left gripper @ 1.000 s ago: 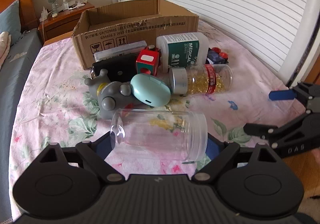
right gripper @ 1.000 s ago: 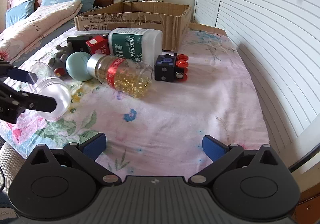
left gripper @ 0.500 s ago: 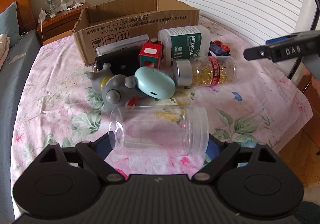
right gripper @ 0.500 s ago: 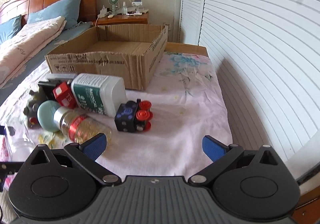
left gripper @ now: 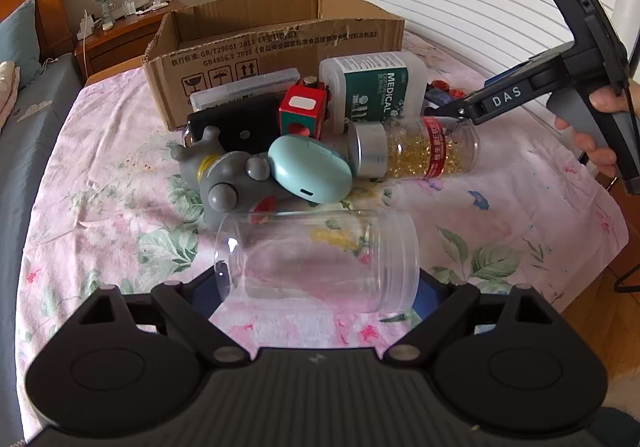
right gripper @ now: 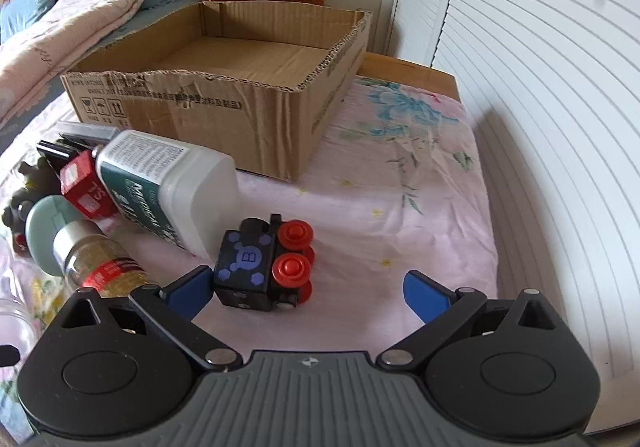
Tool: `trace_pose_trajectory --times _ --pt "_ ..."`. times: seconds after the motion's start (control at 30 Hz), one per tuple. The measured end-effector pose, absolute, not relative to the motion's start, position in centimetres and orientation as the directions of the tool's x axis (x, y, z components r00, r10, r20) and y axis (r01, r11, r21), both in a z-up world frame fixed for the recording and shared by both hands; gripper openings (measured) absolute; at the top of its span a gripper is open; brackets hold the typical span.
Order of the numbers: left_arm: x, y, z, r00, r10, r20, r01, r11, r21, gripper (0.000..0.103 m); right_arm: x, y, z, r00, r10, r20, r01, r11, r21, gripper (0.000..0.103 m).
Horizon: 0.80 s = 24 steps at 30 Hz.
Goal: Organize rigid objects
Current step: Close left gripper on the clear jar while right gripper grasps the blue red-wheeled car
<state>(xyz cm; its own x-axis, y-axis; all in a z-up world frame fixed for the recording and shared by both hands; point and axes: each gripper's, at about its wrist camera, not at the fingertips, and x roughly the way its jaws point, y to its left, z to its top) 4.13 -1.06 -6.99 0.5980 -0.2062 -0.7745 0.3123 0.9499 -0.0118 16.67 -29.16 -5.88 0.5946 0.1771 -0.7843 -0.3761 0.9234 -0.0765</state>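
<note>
clear plastic jar point(left gripper: 318, 261) lies on its side across the left hand-held gripper point(left gripper: 318, 289), clamped between the two blue fingers, which are mostly hidden behind it; its open threaded mouth faces right. the jar sits low over the floral bedsheet point(left gripper: 100, 207).

just beyond the jar: a grey toy figure point(left gripper: 224, 183) and a teal oval case point(left gripper: 308, 171), touching each other. beside them lies a capsule bottle point(left gripper: 416, 151) with a silver cap and red label, on its side. behind these are a red cube point(left gripper: 302, 117), a black flat item point(left gripper: 236, 125) and a white medical bottle point(left gripper: 374, 91) lying flat. a cardboard box point(left gripper: 280, 47), open on top, stands at the back.

right hand-held gripper point(right gripper: 308, 291) is released, blue fingers point(right gripper: 426, 293) spread wide. a black toy block with red wheels point(right gripper: 266, 267) sits just beside the left-hand finger, inside the gap; whether it touches cannot be told. seen from the left wrist, this gripper reaches in over the bottom end of the capsule bottle.
</note>
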Motion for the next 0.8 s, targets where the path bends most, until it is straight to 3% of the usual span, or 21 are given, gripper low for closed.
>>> trace_pose_trajectory --times 0.37,0.67,0.8 --pt "4.6 -1.3 -7.5 0.586 -0.199 -0.785 0.305 0.952 -0.015 0.09 17.4 -28.7 -6.0 0.57 0.284 -0.771 -0.499 0.865 -0.05 0.077" --pt "4.8 -1.3 -7.1 0.582 -0.215 -0.784 0.316 0.948 -0.025 0.09 18.4 -29.1 -6.2 0.528 0.331 -0.782 -0.523 0.852 0.007 0.067" --pt "4.9 -1.5 -7.0 0.58 -0.221 -0.784 0.327 0.945 -0.025 0.09 18.5 -29.4 -6.3 0.516 0.323 -0.793 -0.532 0.847 -0.002 0.056"
